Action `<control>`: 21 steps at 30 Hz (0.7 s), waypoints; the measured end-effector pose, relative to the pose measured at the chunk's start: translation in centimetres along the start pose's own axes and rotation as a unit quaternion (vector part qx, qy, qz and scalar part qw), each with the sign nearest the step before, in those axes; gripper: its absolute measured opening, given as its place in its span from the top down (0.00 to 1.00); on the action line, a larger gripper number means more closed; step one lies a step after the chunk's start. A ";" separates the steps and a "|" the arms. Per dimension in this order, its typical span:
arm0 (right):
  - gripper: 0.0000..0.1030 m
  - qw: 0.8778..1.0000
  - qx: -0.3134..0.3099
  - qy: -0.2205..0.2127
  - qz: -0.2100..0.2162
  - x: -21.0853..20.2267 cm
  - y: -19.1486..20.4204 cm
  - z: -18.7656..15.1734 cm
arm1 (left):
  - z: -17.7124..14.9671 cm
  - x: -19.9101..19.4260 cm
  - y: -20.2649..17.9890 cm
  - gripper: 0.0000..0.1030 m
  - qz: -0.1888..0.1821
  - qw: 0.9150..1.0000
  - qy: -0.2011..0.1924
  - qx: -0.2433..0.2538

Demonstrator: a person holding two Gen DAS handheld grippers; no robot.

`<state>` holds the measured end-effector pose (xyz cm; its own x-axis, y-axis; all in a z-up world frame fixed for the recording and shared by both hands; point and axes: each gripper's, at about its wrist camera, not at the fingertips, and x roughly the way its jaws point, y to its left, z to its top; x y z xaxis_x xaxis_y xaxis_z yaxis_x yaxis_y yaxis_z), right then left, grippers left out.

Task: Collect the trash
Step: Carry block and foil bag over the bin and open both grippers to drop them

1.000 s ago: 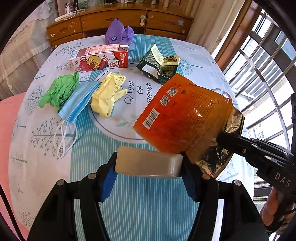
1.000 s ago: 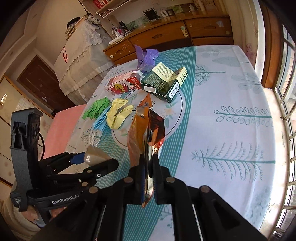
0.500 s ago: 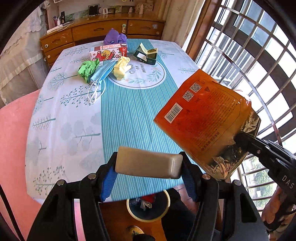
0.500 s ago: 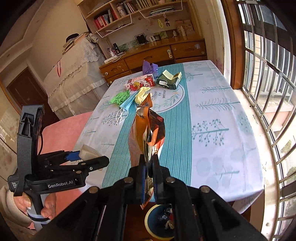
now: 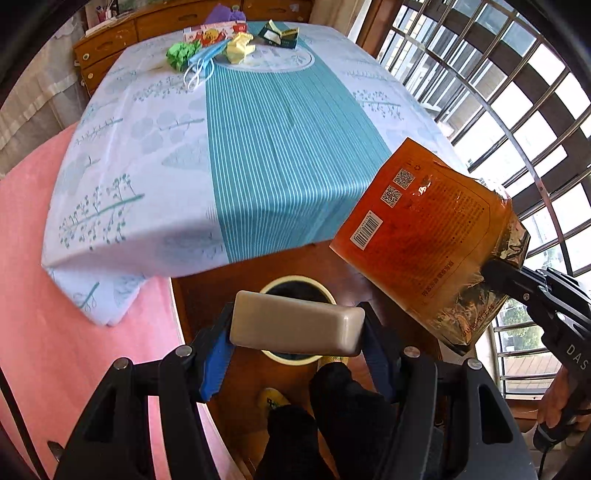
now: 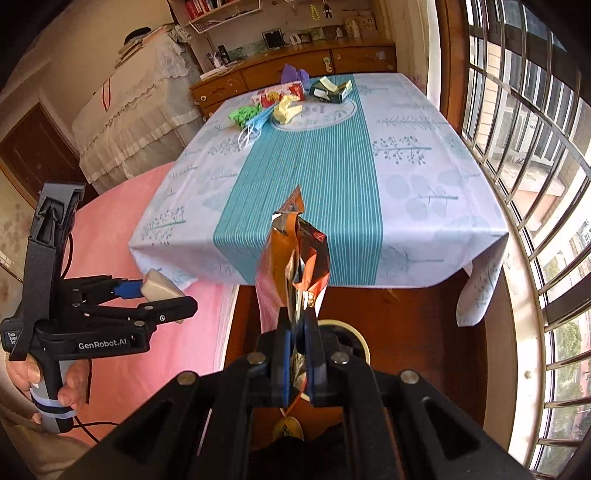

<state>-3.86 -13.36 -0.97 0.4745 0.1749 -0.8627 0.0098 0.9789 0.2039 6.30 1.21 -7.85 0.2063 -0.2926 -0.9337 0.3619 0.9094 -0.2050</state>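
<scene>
Orange pouch (image 5: 424, 236) pinched at its crumpled foil end between the closed fingers of the right gripper (image 6: 295, 343); the rest juts forward in the air, off the table's near edge. Glossy film, flat printed side with barcode and two QR squares, silver lining at the torn mouth.

Pale block (image 5: 297, 326), smooth, rounded corners, clamped end to end between the blue pads of the left gripper (image 5: 297, 332). It hangs directly over the round bin (image 5: 291, 284), cream rim, dark inside, standing on the wood floor below the table's near edge.

Both grippers held out level past that edge, left one beside the pink bedcover (image 6: 122, 221), hand wrapped round its grip.

Far end of the table (image 6: 424, 155), on the striped cloth: green glove (image 5: 181, 53), blue mask (image 5: 203, 59), yellow glove (image 5: 238, 48), red carton (image 5: 214, 33), dark box (image 5: 279, 33), purple bag (image 5: 223, 14), clustered close together.
</scene>
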 end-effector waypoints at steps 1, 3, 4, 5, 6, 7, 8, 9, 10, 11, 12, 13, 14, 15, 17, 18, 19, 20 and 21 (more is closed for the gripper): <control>0.94 1.000 -0.001 0.011 0.000 0.7 -0.2 -0.7 | -0.6 0.8 -0.1 0.40 0.000 1.000 0.011 -0.004; 0.94 0.999 0.001 0.033 0.000 2.4 -0.8 -2.5 | -1.8 2.8 -0.6 0.40 0.005 0.999 0.031 -0.007; 0.94 0.999 0.004 0.045 0.000 3.6 -1.2 -3.3 | -2.4 3.8 -0.8 0.40 0.008 0.999 0.039 -0.009; 0.94 0.998 0.008 0.060 -0.001 5.1 -1.7 -4.2 | -2.9 5.1 -0.9 0.40 0.012 0.999 0.047 -0.011; 0.94 0.997 0.011 0.075 -0.002 6.7 -2.1 -5.2 | -3.4 6.5 -1.1 0.40 0.016 0.998 0.054 -0.015; 0.94 0.996 0.014 0.089 -0.004 8.5 -2.6 -6.3 | -3.9 8.1 -1.1 0.40 0.019 0.998 0.061 -0.020; 0.94 0.995 0.017 0.102 -0.009 10.4 -3.3 -7.2 | -4.4 10.0 -1.0 0.40 0.021 0.997 0.068 -0.028; 0.94 0.993 0.021 0.116 -0.016 12.5 -4.0 -8.2 | -4.9 12.0 -0.9 0.40 0.022 0.996 0.076 -0.036; 0.94 0.991 0.026 0.129 -0.022 14.6 -4.7 -9.1 | -5.4 14.2 -0.8 0.40 0.025 0.995 0.084 -0.044; 0.94 0.989 0.032 0.139 -0.031 16.8 -5.5 -10.1 | -5.8 16.4 -0.6 0.40 0.029 0.994 0.091 -0.051; 0.94 0.987 0.038 0.148 -0.040 19.0 -6.3 -11.0 | -6.2 18.7 -0.4 0.40 0.031 0.993 0.096 -0.059; 0.94 0.986 0.042 0.156 -0.048 21.2 -7.0 -11.9 | -6.7 21.1 -0.1 0.40 0.034 0.992 0.098 -0.066; 0.94 0.984 0.048 0.162 -0.055 23.4 -7.8 -12.8 | -7.0 23.3 0.2 0.40 0.038 0.991 0.101 -0.073; 0.94 0.983 0.053 0.166 -0.058 25.4 -8.4 -13.6 | -7.3 25.6 0.6 0.40 0.043 0.990 0.104 -0.081; 0.94 0.982 0.058 0.171 -0.061 29.4 -9.4 -15.2 | -8.0 29.9 1.4 0.40 0.050 0.988 0.108 -0.097; 0.94 0.981 0.059 0.173 -0.064 31.3 -9.8 -15.9 | -8.4 31.8 1.8 0.40 0.050 0.987 0.110 -0.106; 0.94 0.981 0.058 0.173 -0.064 33.1 -10.1 -16.6 | -8.8 33.7 2.3 0.40 0.049 0.986 0.111 -0.114; 0.94 0.981 0.057 0.171 -0.067 34.6 -10.2 -17.1 | -8.9 35.3 2.7 0.40 0.049 0.985 0.111 -0.119; 0.94 0.981 0.057 0.171 -0.070 36.1 -10.4 -17.6 | -9.2 36.9 3.0 0.40 0.052 0.985 0.110 -0.120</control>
<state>-2.33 -15.41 -42.38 0.1386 0.0847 -0.9867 0.1621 0.9810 0.1069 6.68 -4.14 -45.61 0.0190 -0.1476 -0.9889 0.1184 0.9824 -0.1444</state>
